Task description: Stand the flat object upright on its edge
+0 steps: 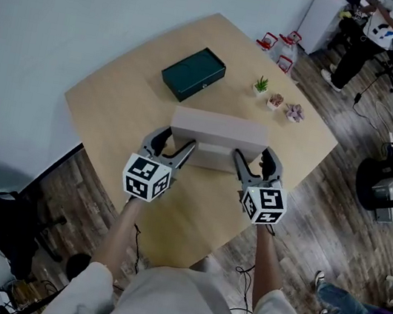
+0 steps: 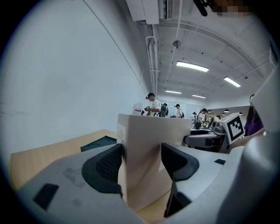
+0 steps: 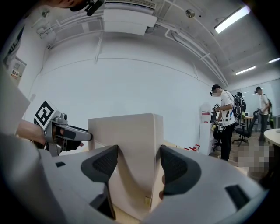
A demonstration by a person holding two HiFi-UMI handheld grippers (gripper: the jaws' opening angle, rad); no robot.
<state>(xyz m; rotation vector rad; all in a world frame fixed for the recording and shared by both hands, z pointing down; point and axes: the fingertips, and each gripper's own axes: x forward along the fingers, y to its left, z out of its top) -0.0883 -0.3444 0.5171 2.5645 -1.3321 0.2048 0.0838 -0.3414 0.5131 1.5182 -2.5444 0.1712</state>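
Wooden office table [image 1: 117, 93] bears a beige box [image 1: 220, 129] clamped by left hand-held gripper [image 1: 174, 142] and right hand-held gripper [image 1: 253, 157].

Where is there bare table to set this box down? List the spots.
Bare wood lies left of the green case, toward the left corner of the table, and on the near strip between the tools and the person. Crowded: the middle, where the left tool and right tool clamp the beige box, and behind it by the three small plants.

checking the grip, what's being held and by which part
The box, by both ends: the left gripper clamps its left end, the right gripper its right end.
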